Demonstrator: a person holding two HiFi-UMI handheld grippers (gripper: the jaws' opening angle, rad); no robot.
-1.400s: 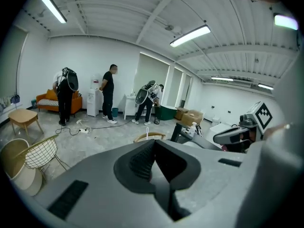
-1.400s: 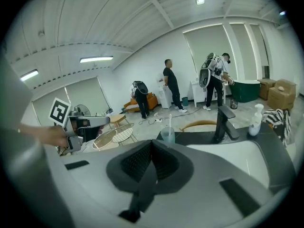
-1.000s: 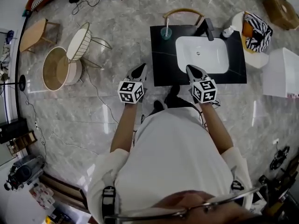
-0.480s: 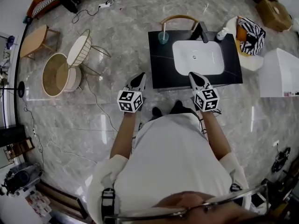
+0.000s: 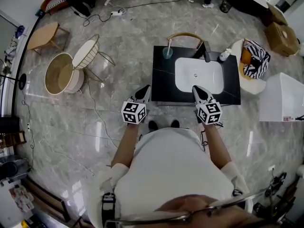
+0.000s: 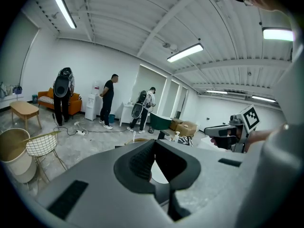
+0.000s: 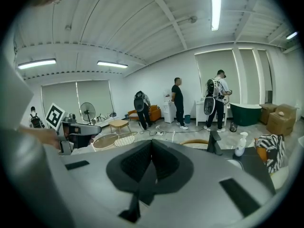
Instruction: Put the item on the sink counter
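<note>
Head view: overhead, aimed steeply down, sink counter [image 5: 161,80] just ahead. Both gripper views: low, near level, facing forward across room. Shared by all: sink counter, faucet [image 5: 205,51].

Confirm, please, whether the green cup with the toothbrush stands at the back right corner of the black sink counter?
Not quite: the green cup with the toothbrush stands at the back left corner of the black sink counter, as the head view shows.
</note>
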